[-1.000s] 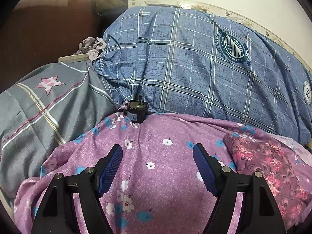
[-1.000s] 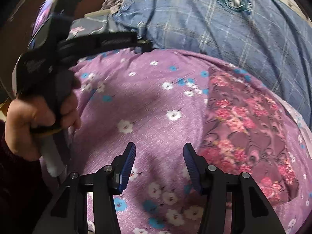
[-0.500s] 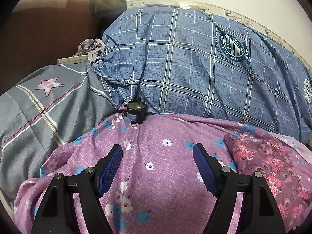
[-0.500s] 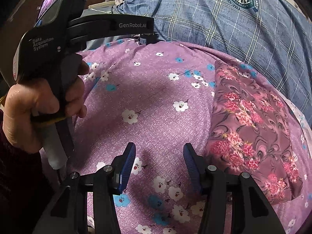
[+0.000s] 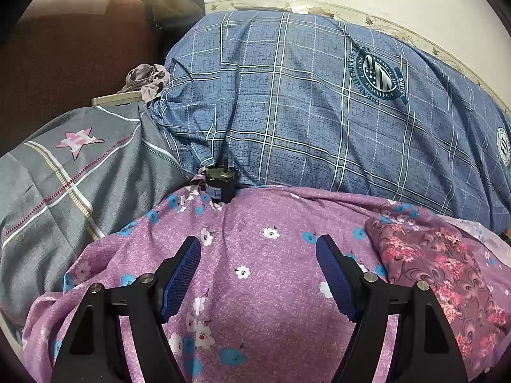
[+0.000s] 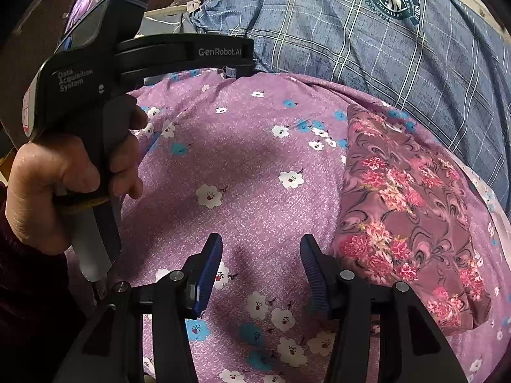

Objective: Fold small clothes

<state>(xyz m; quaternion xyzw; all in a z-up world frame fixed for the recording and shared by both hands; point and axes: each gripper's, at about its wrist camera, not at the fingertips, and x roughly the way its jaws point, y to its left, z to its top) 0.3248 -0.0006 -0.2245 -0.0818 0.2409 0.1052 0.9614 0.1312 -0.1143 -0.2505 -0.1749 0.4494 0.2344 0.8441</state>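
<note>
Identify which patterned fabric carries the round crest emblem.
The blue plaid cover at the back: white grid lines and a round dark-teal crest. The grey one has a pink star; the purple ones only flowers.

Open purple floral sheet (image 5: 271,287) ahead; blue checked pillow (image 5: 303,111) and small black device (image 5: 220,182) beyond.

Change from the earlier views: in the right wrist view the folded maroon floral garment (image 6: 412,207) lies lower and closer to the right tool (image 6: 260,269), and the hand (image 6: 64,175) gripping the left tool appears sharp, no longer blurred.
</note>
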